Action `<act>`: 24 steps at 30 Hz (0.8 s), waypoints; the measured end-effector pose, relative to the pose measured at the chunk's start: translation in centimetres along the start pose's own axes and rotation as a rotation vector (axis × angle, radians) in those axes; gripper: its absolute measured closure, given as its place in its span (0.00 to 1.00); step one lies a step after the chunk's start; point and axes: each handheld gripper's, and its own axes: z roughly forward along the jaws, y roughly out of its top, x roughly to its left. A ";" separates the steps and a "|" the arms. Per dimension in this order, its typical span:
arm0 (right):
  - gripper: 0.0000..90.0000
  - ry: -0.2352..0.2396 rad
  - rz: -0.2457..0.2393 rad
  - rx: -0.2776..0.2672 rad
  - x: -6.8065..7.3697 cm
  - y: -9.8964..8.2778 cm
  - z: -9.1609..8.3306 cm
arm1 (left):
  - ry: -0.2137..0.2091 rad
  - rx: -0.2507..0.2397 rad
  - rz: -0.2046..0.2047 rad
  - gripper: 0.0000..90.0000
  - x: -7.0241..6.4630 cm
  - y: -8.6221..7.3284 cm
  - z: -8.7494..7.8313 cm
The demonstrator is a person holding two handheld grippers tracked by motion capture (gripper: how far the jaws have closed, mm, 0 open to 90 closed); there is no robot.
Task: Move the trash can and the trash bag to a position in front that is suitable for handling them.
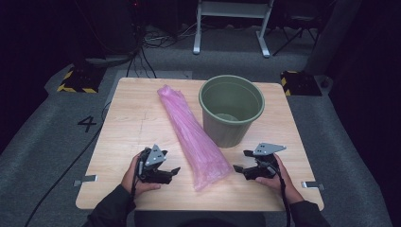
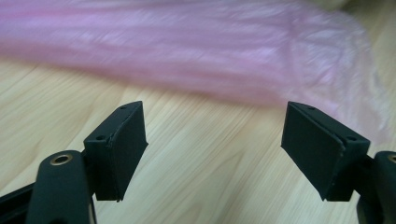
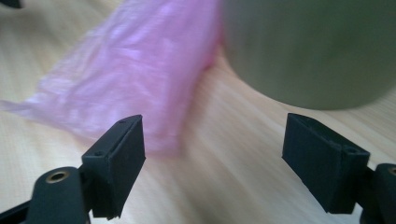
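Note:
A long pink plastic bag [image 1: 191, 132] lies slantwise on the wooden table [image 1: 127, 123], running from the back centre to the front centre. A green bucket [image 1: 229, 130] stands upright just right of it, touching or nearly touching the bag. My left gripper [image 1: 171, 163] rests low at the bag's left side, open, jaws pointing at the bag [image 2: 187, 46] with only bare table between them [image 2: 215, 107]. My right gripper [image 1: 242, 161] sits to the right of the bag's front end, open and holding nothing [image 3: 215, 119]. Ahead of it are the bag [image 3: 140, 70] and the bucket [image 3: 313, 51].
Grey carpet surrounds the table, with a "4" marked on the floor [image 1: 86, 124] at left. Yellow-and-black striped blocks [image 1: 77, 81] [image 1: 300, 82] sit near the table's back corners. Cables and a white metal frame [image 1: 231, 19] lie behind. Small metal clips [image 1: 86, 179] stick out from the front corners.

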 end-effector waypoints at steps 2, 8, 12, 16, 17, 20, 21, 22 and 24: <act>0.24 0.010 -0.018 0.015 0.7 0.2 0.4 | 0.019 0.019 -0.026 0.24 0.8 -1.0 -0.5; 0.24 -0.057 -0.045 0.036 0.5 0.3 0.9 | 0.084 0.077 -0.069 0.24 2.8 -3.7 -1.7; 0.24 -0.129 -0.003 0.016 -2.3 0.7 0.4 | 0.106 0.100 -0.105 0.24 4.1 -5.2 -2.6; 0.21 -0.164 0.029 0.007 -5.1 1.5 0.0 | 0.118 0.102 -0.142 0.24 5.1 -6.4 -3.1; 0.21 -0.174 0.024 0.004 -5.5 1.8 -0.1 | 0.118 0.105 -0.144 0.24 5.3 -6.5 -3.2; 0.21 -0.176 0.022 -0.013 -6.7 2.5 0.0 | 0.124 0.117 -0.158 0.24 5.7 -6.9 -3.0; 0.20 -0.161 0.030 -0.019 -7.0 2.7 0.2 | 0.120 0.117 -0.157 0.24 5.7 -6.9 -2.9; 0.20 -0.147 0.035 -0.023 -7.2 2.9 0.4 | 0.119 0.121 -0.160 0.24 5.7 -6.9 -2.9; 0.22 -0.162 0.001 -0.032 -7.2 3.1 0.8 | 0.118 0.120 -0.150 0.24 5.8 -6.9 -2.8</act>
